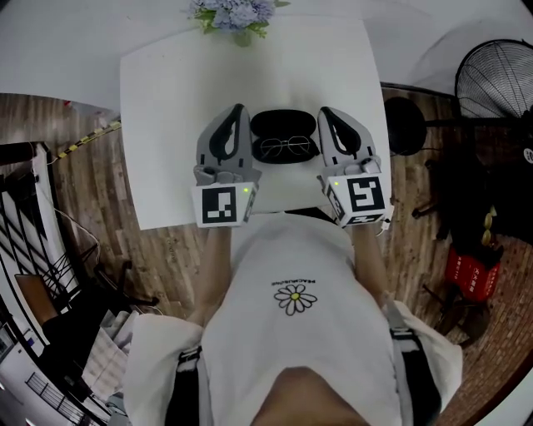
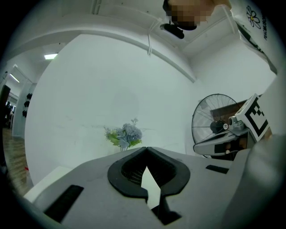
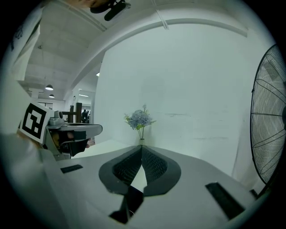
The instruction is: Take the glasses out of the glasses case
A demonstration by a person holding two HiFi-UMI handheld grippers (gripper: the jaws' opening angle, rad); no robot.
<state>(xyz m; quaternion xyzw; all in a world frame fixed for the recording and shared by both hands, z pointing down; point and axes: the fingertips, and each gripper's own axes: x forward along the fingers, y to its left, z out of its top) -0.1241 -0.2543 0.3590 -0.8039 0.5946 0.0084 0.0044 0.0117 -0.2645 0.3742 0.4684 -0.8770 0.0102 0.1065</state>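
The left tool (image 1: 239,111) is shut. Its two jaws meet at the tips and nothing is between them. The right tool (image 1: 326,112) is shut too, with nothing in it. In the left gripper view, the left tool (image 2: 145,149) shows its dark pads pressed together at the front. The right gripper view shows the same for the right tool (image 3: 141,148).

Both tools lie low over the white table (image 1: 166,125) and point away from the person. The black glasses case (image 1: 283,125) sits right between them. The left tool is just beside the left end of the case and the right tool is just beside the right end. I cannot tell if they touch it. The case is open, and the glasses (image 1: 286,148) lie inside it, in the part nearer the person.

At the far edge of the table is a bunch of pale blue flowers (image 1: 236,14). They stand well apart from the case. Each gripper view shows the flowers (image 2: 124,136) straight ahead, in front of a white wall (image 3: 192,80).

A black fan (image 1: 498,79) stands on the wooden floor (image 1: 92,200) to the right of the table. A red thing (image 1: 469,270) sits on the floor nearer the person.
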